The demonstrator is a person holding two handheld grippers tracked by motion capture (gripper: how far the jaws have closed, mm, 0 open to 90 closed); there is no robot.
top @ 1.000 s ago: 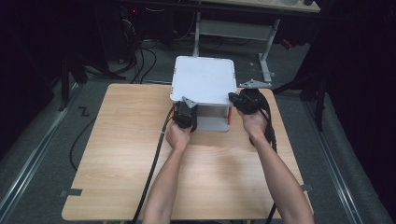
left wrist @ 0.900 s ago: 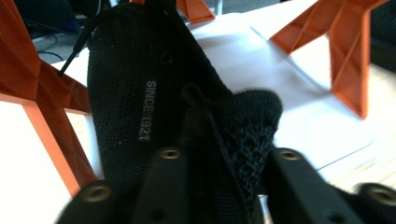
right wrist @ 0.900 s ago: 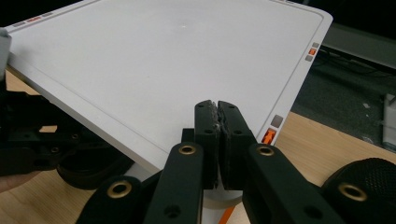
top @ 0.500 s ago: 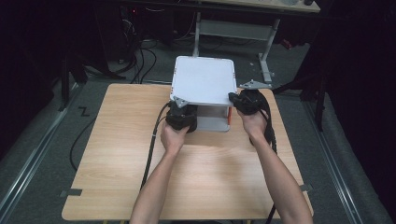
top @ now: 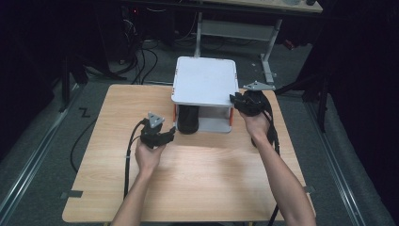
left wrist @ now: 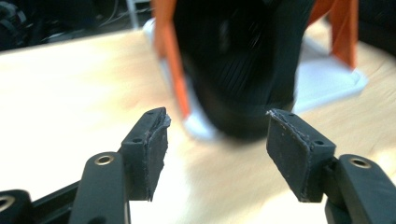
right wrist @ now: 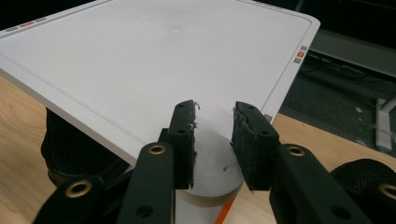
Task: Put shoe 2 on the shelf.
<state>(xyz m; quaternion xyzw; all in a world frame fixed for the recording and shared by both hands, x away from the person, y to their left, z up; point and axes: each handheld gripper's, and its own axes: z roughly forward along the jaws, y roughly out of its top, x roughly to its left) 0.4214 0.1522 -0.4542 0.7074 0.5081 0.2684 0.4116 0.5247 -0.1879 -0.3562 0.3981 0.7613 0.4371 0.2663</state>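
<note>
A white stand has a flat top plate (top: 204,80) (right wrist: 163,56) on orange legs (left wrist: 173,60) over a white base (top: 214,125). A black ribbed cylinder (top: 188,120) (left wrist: 243,70) (right wrist: 70,149) stands on that base under the plate. My left gripper (top: 170,135) (left wrist: 217,114) hovers over the table a short way in front of the cylinder. Its jaws have just been opening, and they stand open with nothing between them. My right gripper (top: 235,101) (right wrist: 213,106) is at the plate's near right corner. Its jaws have just been opening too, and the pads stand apart over that corner.
The stand sits at the far middle of a wooden table (top: 211,179). Cables trail from both grippers toward the near edge. Beyond the table are a dark floor, loose cables (top: 141,56) and a metal frame (top: 268,66).
My left gripper has let go of the black cylinder, opened and drawn back toward the near left. My right gripper has stayed at the plate's corner and opened its jaws.
</note>
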